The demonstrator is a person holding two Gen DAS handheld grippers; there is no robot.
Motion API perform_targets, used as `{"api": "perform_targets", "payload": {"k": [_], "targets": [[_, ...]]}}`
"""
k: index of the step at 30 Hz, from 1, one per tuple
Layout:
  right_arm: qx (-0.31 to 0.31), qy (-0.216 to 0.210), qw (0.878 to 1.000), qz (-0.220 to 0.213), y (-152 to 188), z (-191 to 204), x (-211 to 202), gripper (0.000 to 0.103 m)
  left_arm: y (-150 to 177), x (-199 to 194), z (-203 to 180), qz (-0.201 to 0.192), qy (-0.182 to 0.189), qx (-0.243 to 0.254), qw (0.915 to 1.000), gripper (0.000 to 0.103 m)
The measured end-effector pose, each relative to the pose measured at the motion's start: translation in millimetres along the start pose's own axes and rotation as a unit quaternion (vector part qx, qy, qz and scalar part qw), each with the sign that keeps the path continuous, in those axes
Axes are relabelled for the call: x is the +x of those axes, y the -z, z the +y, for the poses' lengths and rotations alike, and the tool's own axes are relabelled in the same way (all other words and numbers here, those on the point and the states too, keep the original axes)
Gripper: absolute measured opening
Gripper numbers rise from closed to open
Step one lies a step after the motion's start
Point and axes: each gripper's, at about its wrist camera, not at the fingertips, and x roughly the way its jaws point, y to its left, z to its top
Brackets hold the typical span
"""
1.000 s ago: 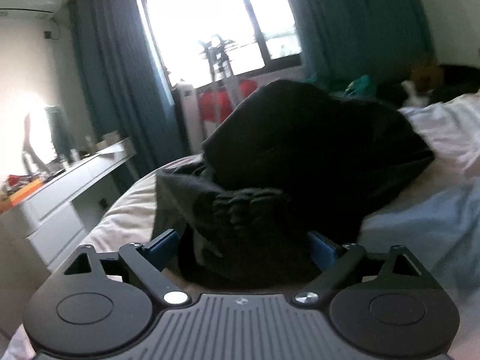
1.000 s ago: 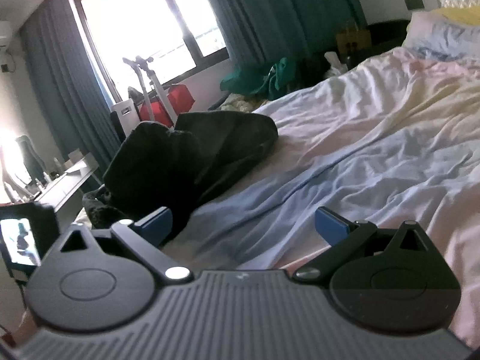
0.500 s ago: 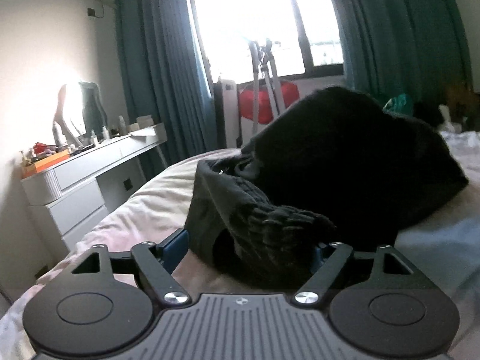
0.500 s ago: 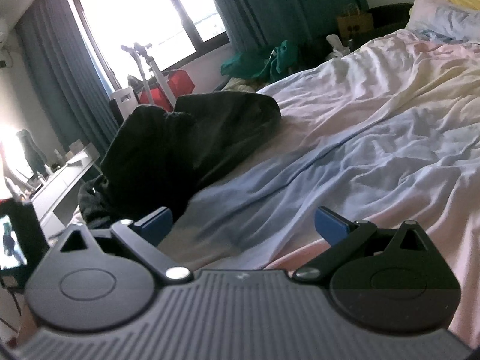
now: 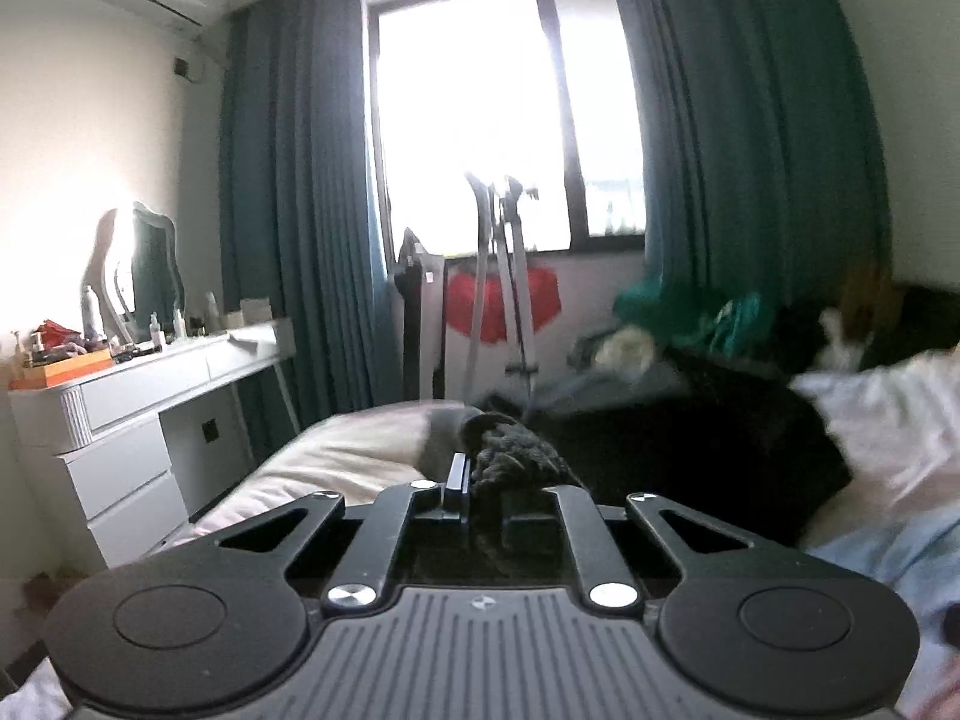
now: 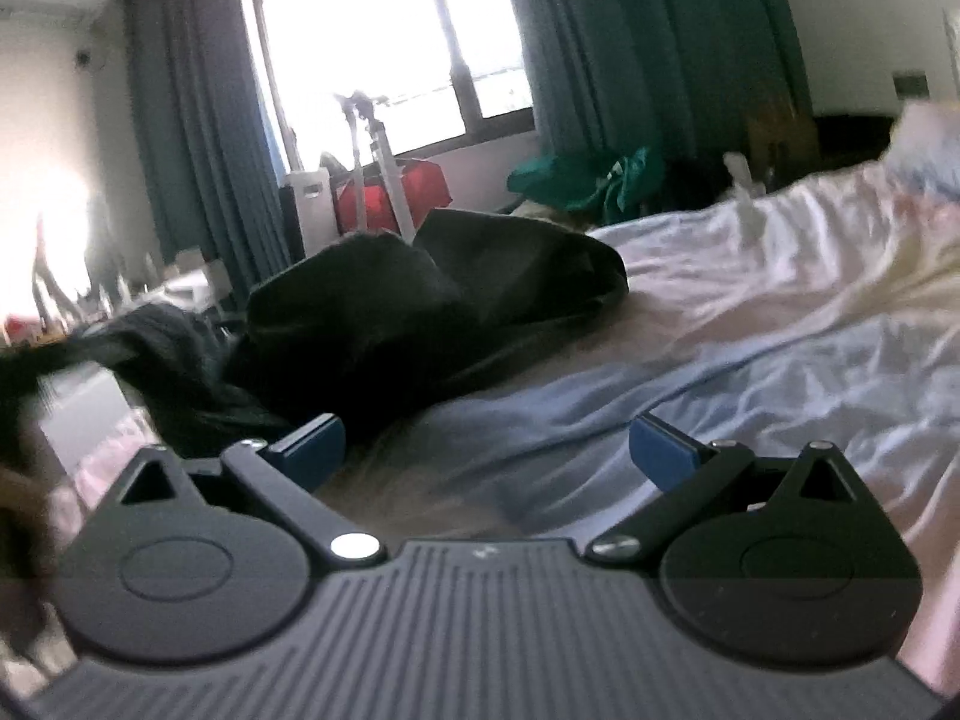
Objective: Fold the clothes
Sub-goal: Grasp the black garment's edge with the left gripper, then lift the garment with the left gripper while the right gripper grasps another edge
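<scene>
A black garment (image 5: pixel 690 444) lies heaped on the bed near its foot. My left gripper (image 5: pixel 480 480) is shut on the garment's dark ribbed cuff (image 5: pixel 516 462), which bunches up just above the closed jaws. In the right wrist view the same black garment (image 6: pixel 420 312) sprawls to the left, one part trailing off toward the left edge. My right gripper (image 6: pixel 486 444) stands open low over the pale blue and pink sheet (image 6: pixel 750 330), with nothing between its blue pads (image 6: pixel 312 444); its left pad is close to the garment's near edge.
A white dresser (image 5: pixel 138 420) with bottles and a mirror stands left of the bed. A metal stand (image 5: pixel 504 300), a red item and a pile of green clothes (image 5: pixel 690 312) sit under the window. A pillow (image 6: pixel 924 138) lies far right.
The left jaws went from wide around the ribbed cuff to closed on it, and that hand rose, lifting the cuff. The right gripper shifted a little and rolled, still open.
</scene>
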Motion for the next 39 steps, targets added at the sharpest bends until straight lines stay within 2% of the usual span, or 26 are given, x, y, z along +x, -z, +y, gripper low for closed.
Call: {"api": "perform_targets", "payload": {"k": [3,7,10,12,17,21,23,26,27,30,31,32,36,39], "targets": [[-0.017,-0.005,1.0,0.013,-0.2,6.9,-3.2,0.103,-8.7,-51.2,32.2,-0.017,0.016,-0.02,0.9995,0.008],[-0.051,-0.01,0.998,0.025,4.3,20.3,-19.1,0.103,-3.4,-75.4,87.0,0.011,0.029,-0.06,0.9977,0.008],[-0.083,-0.015,0.995,0.047,8.7,32.8,-25.1,0.103,13.0,-71.7,116.3,0.038,0.019,-0.083,0.9956,0.008],[-0.106,-0.001,0.992,0.068,11.1,43.5,-21.8,0.103,22.6,-64.0,131.5,0.061,0.01,-0.1,0.993,0.009],[-0.135,0.024,0.982,0.132,24.8,61.5,-2.5,0.102,38.3,-48.9,161.4,0.098,-0.008,-0.161,0.982,0.009],[-0.132,0.032,0.98,0.147,35.8,64.8,18.5,0.097,48.7,-43.1,178.1,0.108,-0.013,-0.222,0.969,0.009],[-0.134,0.038,0.979,0.149,40.0,66.8,29.8,0.086,54.6,-39.5,185.2,0.117,-0.016,-0.243,0.9627,0.009],[-0.156,0.043,0.977,0.139,44.6,75.1,38.1,0.085,59.5,-32.0,190.6,0.128,-0.015,-0.265,0.9557,0.009],[-0.174,0.047,0.975,0.131,46.0,79.7,38.8,0.085,60.9,-29.7,192.1,0.131,-0.016,-0.271,0.9534,0.009],[-0.262,0.057,0.956,0.123,52.7,96.2,34.2,0.082,62.4,-29.3,191.4,0.137,-0.018,-0.28,0.95,0.009],[-0.285,0.064,0.947,0.138,54.6,99.5,32.5,0.08,62.5,-29.1,191.2,0.139,-0.02,-0.28,0.9498,0.009],[-0.285,0.07,0.944,0.148,55.4,100.2,28.1,0.079,62.3,-30.4,190.9,0.141,-0.022,-0.28,0.9493,0.009],[-0.217,0.062,0.961,0.16,49.0,86.7,23.2,0.078,63.6,-31.6,191.8,0.143,-0.026,-0.288,0.9464,0.009],[-0.155,0.075,0.976,0.135,41.2,74.3,29.8,0.078,65.3,-28.3,189.1,0.145,-0.033,-0.288,0.9461,0.009]]}}
